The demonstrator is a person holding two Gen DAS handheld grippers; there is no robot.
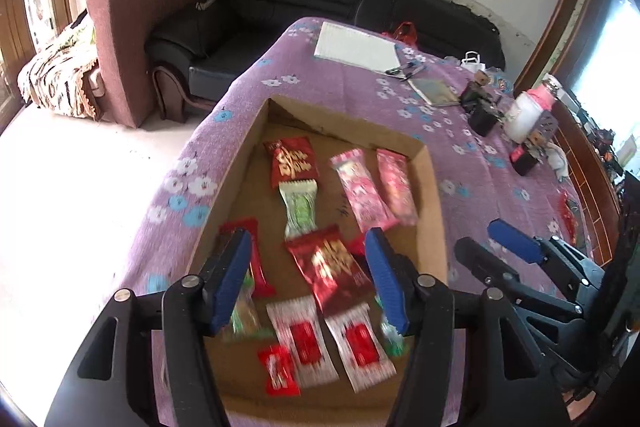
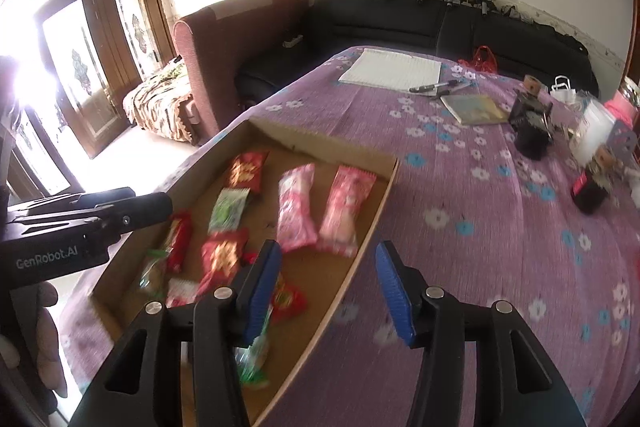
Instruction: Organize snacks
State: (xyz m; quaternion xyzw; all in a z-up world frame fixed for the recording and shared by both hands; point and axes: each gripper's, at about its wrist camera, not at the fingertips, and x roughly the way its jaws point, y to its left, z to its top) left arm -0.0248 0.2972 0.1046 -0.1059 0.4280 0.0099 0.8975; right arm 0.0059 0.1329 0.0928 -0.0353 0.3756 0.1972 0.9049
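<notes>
My left claw [image 1: 306,279] and right claw [image 2: 326,287] both hang spread, pinching nothing, above the cardboard tray [image 1: 434,187] on the purple cloth [image 2: 480,227]. Notepad [image 1: 356,45], pens [image 1: 404,70], dark jars [image 1: 482,111] sit toward 1 o'clock, clear of me. Snack packets lie flat inside; the two pink packets [image 1: 374,187] run lengthwise, 11 to 5.

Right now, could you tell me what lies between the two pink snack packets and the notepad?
In both views: the cardboard tray's far wall, then bare flowered purple cloth up to the notepad. The pink packets lie inside the tray.
</notes>
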